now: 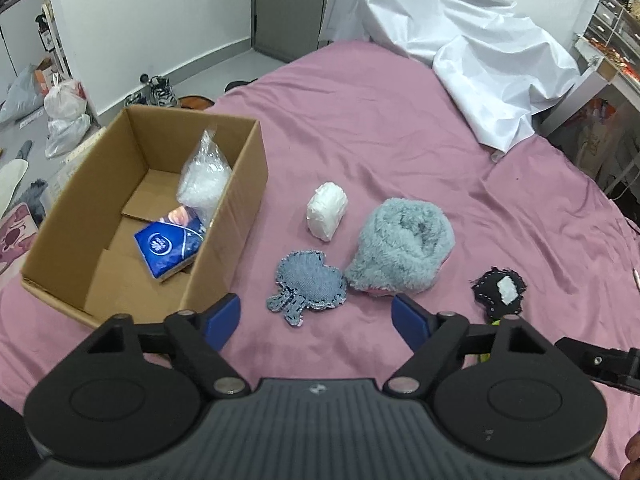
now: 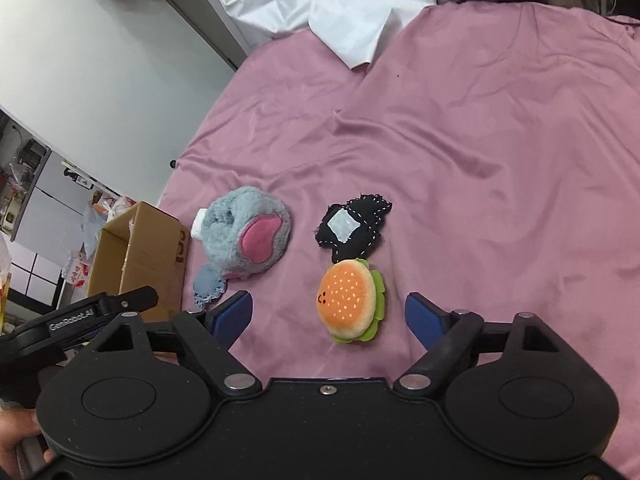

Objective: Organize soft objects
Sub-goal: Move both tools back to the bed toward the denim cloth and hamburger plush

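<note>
We see the burger (image 2: 350,300) dead ahead between our right tool's (image 2: 328,314) wide fingers, long axis running away from us.

left gripper (image 1: 316,322): matte black body, ribbed grey top plate, two round black discs, blue fingers (image 1: 226,318), silver pivot pins.
right gripper (image 2: 329,316): black body, smooth plate with one centre screw, two round discs, blue fingertips (image 2: 424,318), silver pins.
marking: white "GenRobot.AI" lettering on a black side bar.
hand (image 2: 18,438): bare skin at the near left edge.
</note>
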